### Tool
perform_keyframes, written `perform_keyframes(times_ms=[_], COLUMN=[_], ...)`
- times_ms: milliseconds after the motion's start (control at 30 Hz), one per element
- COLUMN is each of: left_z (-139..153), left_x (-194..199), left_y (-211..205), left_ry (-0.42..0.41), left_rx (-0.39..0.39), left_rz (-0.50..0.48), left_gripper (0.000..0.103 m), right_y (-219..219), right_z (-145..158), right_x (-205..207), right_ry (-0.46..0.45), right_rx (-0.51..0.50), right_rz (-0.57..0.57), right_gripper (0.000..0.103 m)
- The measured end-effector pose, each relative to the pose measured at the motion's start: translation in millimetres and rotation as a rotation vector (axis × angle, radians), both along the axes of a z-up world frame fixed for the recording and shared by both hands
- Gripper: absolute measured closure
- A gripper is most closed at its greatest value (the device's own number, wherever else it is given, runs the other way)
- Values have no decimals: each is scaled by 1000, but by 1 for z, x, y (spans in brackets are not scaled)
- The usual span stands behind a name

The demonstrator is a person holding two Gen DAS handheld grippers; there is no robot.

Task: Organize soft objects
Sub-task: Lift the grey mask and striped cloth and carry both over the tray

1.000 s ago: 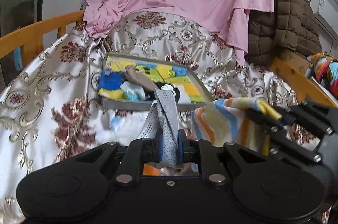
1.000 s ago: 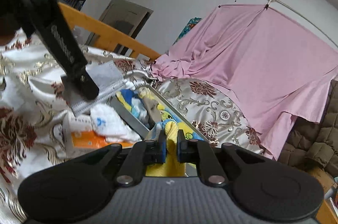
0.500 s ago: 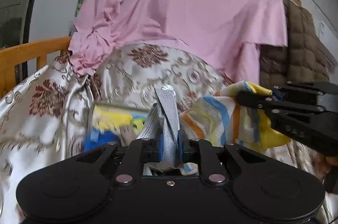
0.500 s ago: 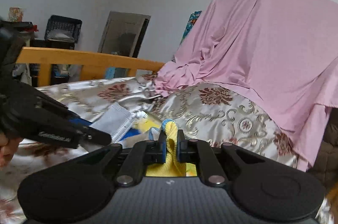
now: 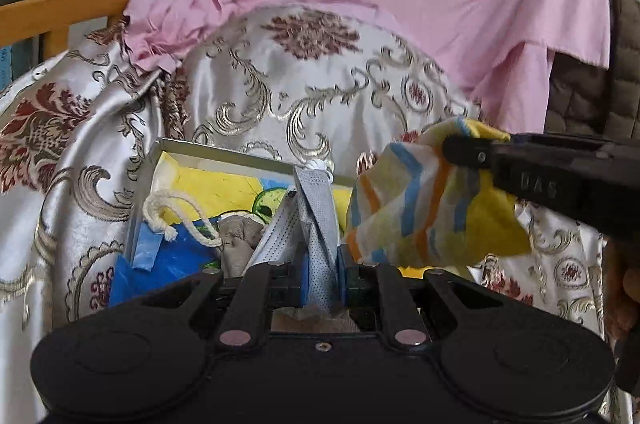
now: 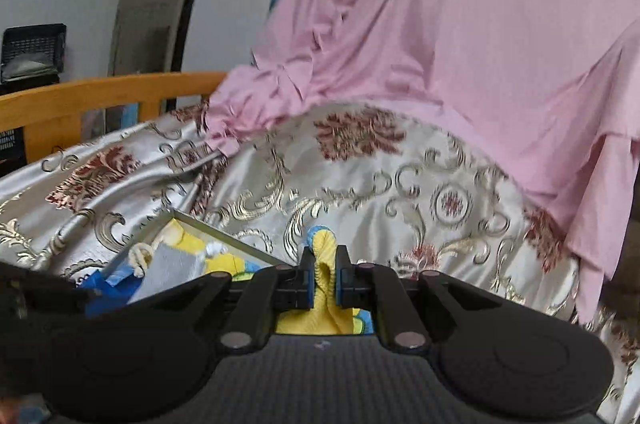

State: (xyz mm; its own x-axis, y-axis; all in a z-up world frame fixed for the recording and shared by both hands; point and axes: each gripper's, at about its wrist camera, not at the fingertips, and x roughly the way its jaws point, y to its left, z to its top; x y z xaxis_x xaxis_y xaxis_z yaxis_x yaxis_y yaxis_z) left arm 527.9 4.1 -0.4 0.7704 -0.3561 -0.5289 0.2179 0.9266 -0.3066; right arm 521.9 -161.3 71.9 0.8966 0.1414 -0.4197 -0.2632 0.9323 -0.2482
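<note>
Clamping a grey mesh cloth (image 5: 318, 224) upright between its fingers, the left hand-held gripper (image 5: 322, 274) points level toward the tray (image 5: 224, 153) on the bed (image 5: 280, 72). Right of it, the right hand-held gripper (image 6: 323, 282) reaches leftward, pinching a striped yellow cloth (image 5: 424, 212) that hangs above the tray's right edge.

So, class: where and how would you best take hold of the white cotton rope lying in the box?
Grip the rope at its raised loop on the left, coming down from above: the loop stands clear of the blue cloth, while its other end tucks under clothes.
</note>
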Motion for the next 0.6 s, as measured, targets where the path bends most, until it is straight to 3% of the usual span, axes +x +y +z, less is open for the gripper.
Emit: perform_keyframes(times_ms=[133,267,367,433,600], left_z=[3,-10,-23,-30,-35], left_x=[21,29,35,37,39], left_y=[-2,-4,-10,-13,-25], left_ry=[97,135,91,62,85], left_rx=[80,105,94,42,43], left_rz=[-21,-23,-11,8,-24], left_gripper=[88,88,88,88,87], right_y=[4,-1,-5,-8,-17], right_z=[-8,-16,-24,-29,-42], right_x=[10,18,26,27,26], right_ry=[71,147,185,193,214], right_rx=[-21,-6,-20,-46,-89], right_rz=[3,-30,-55,-60,-83], right_gripper=[93,93,93,93,92])
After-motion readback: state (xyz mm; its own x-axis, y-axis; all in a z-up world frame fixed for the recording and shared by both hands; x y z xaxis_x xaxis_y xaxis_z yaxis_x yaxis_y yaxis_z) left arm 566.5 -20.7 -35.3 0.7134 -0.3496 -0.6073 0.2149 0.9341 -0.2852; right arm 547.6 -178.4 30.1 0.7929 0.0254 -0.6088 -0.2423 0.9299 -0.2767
